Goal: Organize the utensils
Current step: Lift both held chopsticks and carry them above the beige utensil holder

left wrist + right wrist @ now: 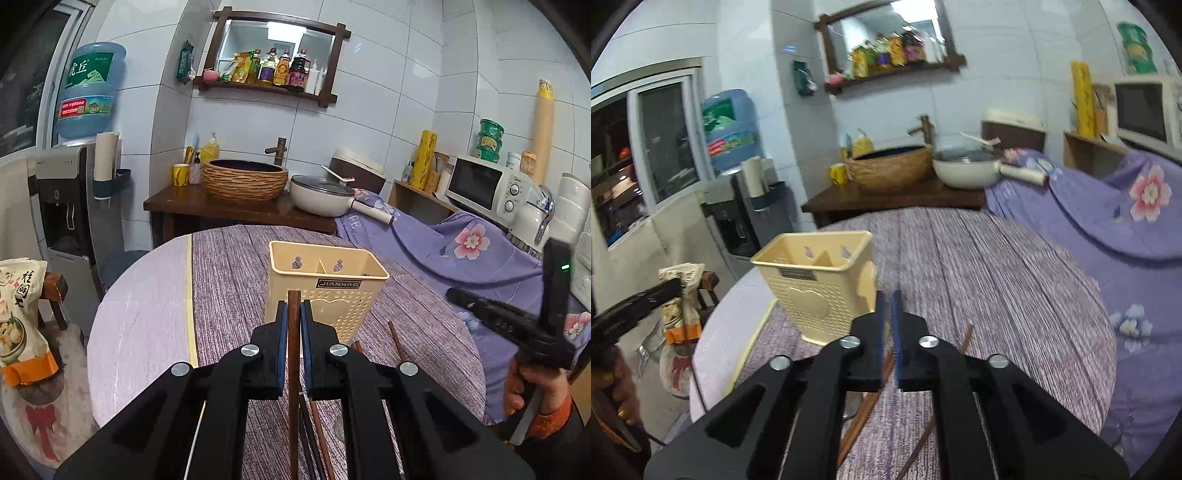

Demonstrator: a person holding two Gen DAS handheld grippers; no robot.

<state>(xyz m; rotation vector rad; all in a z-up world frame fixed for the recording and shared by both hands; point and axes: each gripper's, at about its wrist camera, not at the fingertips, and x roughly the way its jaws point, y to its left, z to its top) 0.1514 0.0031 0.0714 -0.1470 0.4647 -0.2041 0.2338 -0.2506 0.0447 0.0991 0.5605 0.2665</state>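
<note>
Chopstick (294, 332), dark brown, is pinched upright between the blue pads of the left tool (294, 314) at lower centre of the left wrist view, its tip just in front of the beige slotted utensil holder (325, 291) standing mid-frame on the purple-clothed counter (229, 280). Right tool (886, 325) has its pads nearly pressed together with nothing between them, hovering over loose chopsticks (864, 417) lying on the counter at the bottom of the right wrist view, holder to its upper left.
</note>
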